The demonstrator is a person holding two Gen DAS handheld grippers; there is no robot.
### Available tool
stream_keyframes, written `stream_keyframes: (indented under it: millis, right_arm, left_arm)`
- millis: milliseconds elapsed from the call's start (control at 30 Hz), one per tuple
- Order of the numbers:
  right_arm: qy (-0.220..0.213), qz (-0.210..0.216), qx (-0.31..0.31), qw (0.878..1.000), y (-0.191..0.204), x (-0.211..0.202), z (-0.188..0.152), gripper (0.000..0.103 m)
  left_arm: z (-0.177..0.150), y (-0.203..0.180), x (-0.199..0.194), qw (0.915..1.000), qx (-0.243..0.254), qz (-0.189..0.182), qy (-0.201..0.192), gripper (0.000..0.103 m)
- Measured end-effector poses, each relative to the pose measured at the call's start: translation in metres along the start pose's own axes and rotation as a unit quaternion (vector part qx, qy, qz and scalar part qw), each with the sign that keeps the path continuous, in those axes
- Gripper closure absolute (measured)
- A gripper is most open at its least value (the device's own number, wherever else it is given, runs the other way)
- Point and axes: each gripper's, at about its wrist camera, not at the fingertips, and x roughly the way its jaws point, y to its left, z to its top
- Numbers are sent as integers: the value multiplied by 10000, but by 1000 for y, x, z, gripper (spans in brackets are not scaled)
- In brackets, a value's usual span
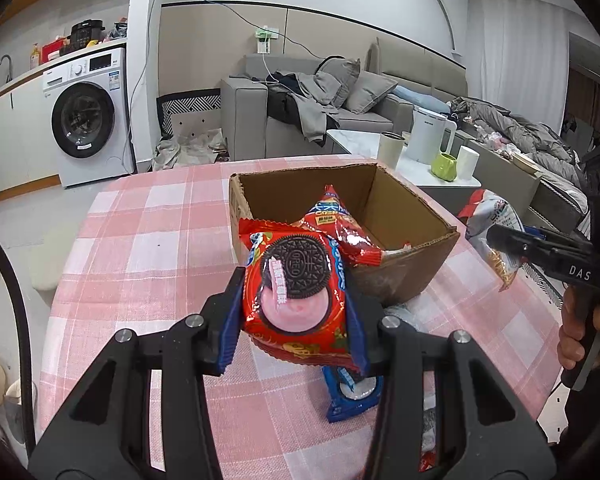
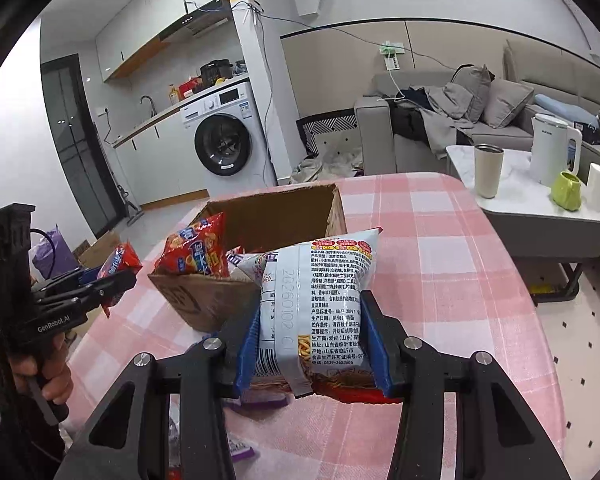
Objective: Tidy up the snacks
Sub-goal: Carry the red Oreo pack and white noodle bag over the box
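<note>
My left gripper (image 1: 296, 312) is shut on a red Oreo pack (image 1: 294, 292), held above the pink checked tablecloth (image 1: 148, 248) just in front of the open cardboard box (image 1: 416, 220). A red snack bag (image 1: 336, 220) leans inside the box. My right gripper (image 2: 314, 340) is shut on a pale noodle snack bag (image 2: 320, 300) with printed text, lifted beside the cardboard box (image 2: 276, 216). The right gripper (image 1: 512, 240) also shows at the right edge of the left wrist view, the left gripper (image 2: 100, 284) at the left of the right wrist view.
A blue Oreo pack (image 1: 352, 396) lies on the cloth under the left gripper. Purple wrappers (image 2: 260, 400) lie under the right one. Beyond the table stand a low side table (image 2: 516, 168) with a kettle, tumbler and green mug, a sofa and a washing machine (image 1: 88, 120).
</note>
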Motion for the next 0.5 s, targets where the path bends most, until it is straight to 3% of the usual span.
stream_keyframes:
  millis: [500]
  right_arm:
    - [-6,-27,126,9999,15,30,30,56]
  left_arm:
    - [34,-12,48,9998,69,-162,38,62]
